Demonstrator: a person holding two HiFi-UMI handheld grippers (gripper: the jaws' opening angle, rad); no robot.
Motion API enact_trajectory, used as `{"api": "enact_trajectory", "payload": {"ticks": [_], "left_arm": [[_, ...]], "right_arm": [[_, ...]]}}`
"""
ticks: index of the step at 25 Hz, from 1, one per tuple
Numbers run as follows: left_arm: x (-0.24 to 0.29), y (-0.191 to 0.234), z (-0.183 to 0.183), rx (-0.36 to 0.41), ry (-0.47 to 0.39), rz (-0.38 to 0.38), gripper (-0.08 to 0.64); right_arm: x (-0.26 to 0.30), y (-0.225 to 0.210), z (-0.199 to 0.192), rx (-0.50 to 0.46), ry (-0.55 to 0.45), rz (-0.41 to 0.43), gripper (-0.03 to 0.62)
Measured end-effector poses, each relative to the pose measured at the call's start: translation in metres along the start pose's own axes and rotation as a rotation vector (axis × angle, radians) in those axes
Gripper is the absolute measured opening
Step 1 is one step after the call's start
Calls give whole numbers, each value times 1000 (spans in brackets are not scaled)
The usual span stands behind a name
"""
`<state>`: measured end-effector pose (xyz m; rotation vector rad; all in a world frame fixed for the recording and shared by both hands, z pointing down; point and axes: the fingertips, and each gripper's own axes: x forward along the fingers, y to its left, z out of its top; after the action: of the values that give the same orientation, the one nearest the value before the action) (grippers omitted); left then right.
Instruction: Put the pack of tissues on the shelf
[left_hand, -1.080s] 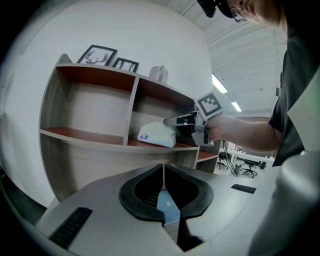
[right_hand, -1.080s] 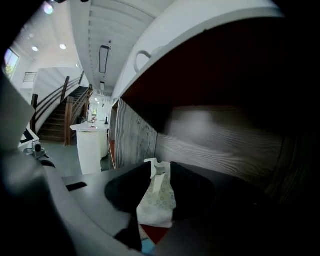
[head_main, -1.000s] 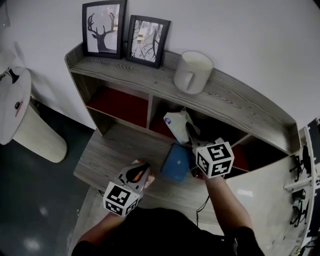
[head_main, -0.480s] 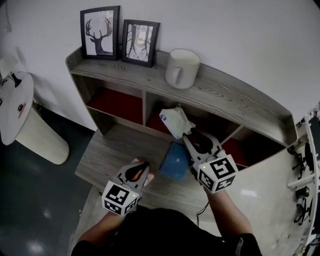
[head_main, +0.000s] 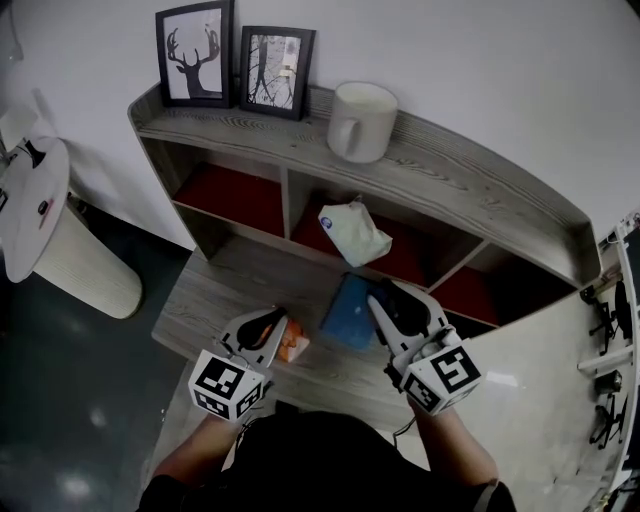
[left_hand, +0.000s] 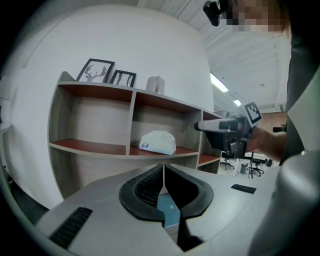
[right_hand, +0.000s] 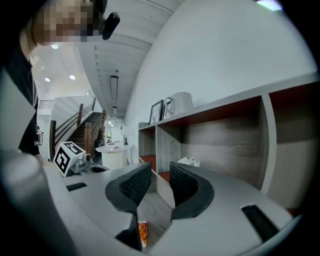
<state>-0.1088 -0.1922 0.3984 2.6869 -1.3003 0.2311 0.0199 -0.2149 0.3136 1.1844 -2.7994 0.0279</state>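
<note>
The right gripper (right_hand: 160, 172) has its jaws apart with nothing between them, only bare wood-grain surface (head_main: 230, 290) showing through the gap. Just beside it on its left lies a flat blue box (head_main: 348, 312). Ahead of its tips, a little to the left, the pack of tissues (head_main: 352, 230) rests on the red floor of the middle compartment of the shelf (head_main: 440, 180), clear of both grippers, so the placing looks done.

The left gripper (left_hand: 163, 167) is off to the left, its jaws closed tip to tip on nothing, with an orange packet (head_main: 293, 346) just beside it.

The pack looks light and soft, in a slick, crumpled plastic wrap. It should squash under pressure and may slip. If it needs shifting, I would pinch it across the middle of its body, not at the loose pinched end.
</note>
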Motion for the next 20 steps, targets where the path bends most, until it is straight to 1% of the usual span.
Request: {"api": "enact_trajectory", "payload": {"ticks": [4,6,8,10,13,20], "left_arm": [[-4,2,-1,-16,-10,7,23],[-6,3,-3,-24,-10,12,23],[-10,5,-5,-29,-12,18,23],[-13,6,-6,-31,-18,23,23],[-17,8,-7,-39,-27,31,23],[-27,16,-14,-60,-33,60,23]], "right_arm": [[-2,14,-12,57,-39,37,77],[-2,23,-19,68,-44,58,77],[-2,32,-27,70,-33,84,77],[-2,40,-35,51,-21,111,74],[-4,49,-41,36,-25,149,48],[4,60,-63,55,1,179,29]]}}
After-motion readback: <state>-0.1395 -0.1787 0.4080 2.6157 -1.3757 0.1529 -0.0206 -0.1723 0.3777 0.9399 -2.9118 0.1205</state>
